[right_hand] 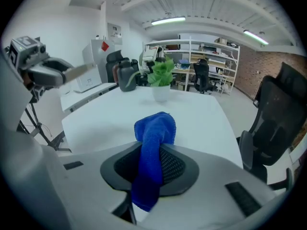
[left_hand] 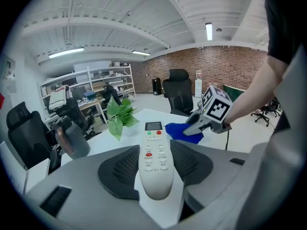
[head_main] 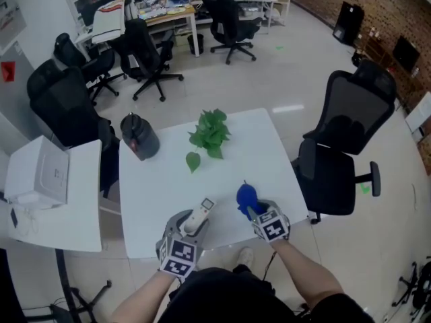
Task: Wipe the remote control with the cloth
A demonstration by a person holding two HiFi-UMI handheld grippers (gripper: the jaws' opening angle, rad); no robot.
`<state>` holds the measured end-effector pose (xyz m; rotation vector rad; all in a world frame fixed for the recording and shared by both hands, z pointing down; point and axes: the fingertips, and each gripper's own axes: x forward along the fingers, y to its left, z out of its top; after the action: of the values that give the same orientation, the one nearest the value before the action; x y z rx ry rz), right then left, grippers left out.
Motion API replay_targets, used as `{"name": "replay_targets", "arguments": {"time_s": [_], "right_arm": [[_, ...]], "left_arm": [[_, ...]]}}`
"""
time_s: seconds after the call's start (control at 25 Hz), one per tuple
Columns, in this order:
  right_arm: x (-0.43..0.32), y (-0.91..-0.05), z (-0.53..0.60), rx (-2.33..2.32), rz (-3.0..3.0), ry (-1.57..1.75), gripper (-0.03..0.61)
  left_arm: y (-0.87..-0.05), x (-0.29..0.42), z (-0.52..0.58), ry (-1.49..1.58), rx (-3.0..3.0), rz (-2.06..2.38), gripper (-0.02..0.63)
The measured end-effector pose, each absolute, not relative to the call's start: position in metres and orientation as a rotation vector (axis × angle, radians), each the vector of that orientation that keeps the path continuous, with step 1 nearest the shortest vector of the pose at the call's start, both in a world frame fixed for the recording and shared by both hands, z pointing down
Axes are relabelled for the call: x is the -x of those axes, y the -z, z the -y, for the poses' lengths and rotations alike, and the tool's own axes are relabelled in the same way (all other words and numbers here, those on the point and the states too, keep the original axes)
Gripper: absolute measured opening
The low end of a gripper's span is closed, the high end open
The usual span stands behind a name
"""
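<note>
A white remote control [left_hand: 154,162] with red and green buttons lies lengthwise between the jaws of my left gripper [left_hand: 154,176], which is shut on it. In the head view the remote [head_main: 200,214] sticks out of the left gripper [head_main: 190,226] over the near edge of the white table [head_main: 161,180]. My right gripper [right_hand: 156,169] is shut on a blue cloth [right_hand: 153,152], whose bunched end rises ahead of the jaws. From above, the cloth [head_main: 246,197] and the right gripper [head_main: 254,214] sit just right of the remote, apart from it.
A green potted plant [head_main: 211,134] stands mid-table and a dark jug [head_main: 139,137] at its far left corner. A black office chair [head_main: 343,147] is close to the table's right side. A white side table with a printer [head_main: 40,173] stands on the left.
</note>
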<state>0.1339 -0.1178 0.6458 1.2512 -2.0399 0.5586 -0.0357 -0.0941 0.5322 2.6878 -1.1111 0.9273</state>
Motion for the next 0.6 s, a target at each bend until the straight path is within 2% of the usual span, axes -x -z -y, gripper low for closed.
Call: {"name": "replay_targets", "arguments": {"time_s": [0.28,0.6], "right_arm": [[-0.1,-0.532,0.11,-1.307,2.273,-0.413,0.086],[-0.034,-0.438,0.102,-1.167,2.454,-0.21,0.086]], "left_arm": [[-0.527,0.043,0.108,-0.94,-2.717,1.154,0.205],[-0.511,0.042,0.119,-0.987,-2.797,1.179,0.205]]}}
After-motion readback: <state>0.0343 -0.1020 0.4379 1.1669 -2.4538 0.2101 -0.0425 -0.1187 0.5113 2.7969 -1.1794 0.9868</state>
